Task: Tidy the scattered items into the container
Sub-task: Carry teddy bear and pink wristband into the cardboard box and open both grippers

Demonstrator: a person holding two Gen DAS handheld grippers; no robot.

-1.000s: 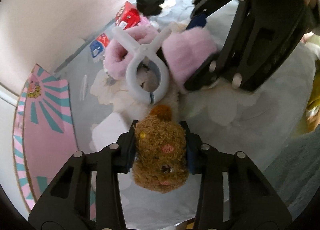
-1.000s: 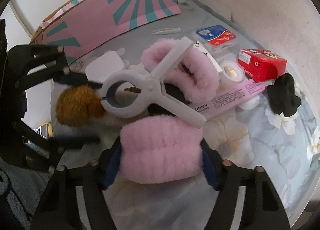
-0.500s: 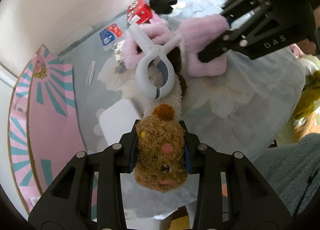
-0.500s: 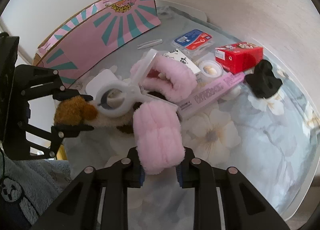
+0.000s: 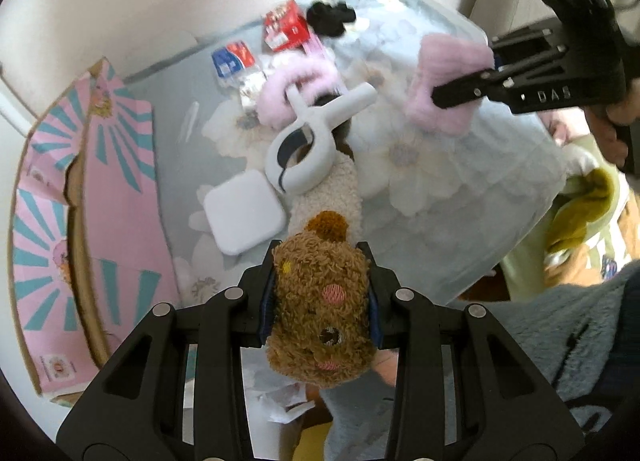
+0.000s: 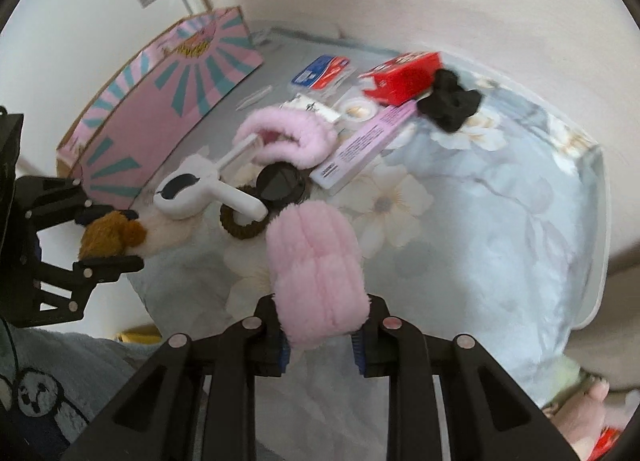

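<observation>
Now higher off the floral cloth (image 6: pixel 460 229), both jaws clamped, left on brown plush (image 5: pixel 320 301), right on pink fluffy band (image 6: pixel 316 281).

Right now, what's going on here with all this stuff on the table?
A person is tidying a cluttered table with a gripper in each hand. The left gripper is clamped on a brown plush toy, and the right gripper is clamped on a fluffy pink band. A second pink band, a white clip, a red box and a black scrunchie lie on the floral cloth. The pink cardboard box stands at the table's edge.
</observation>
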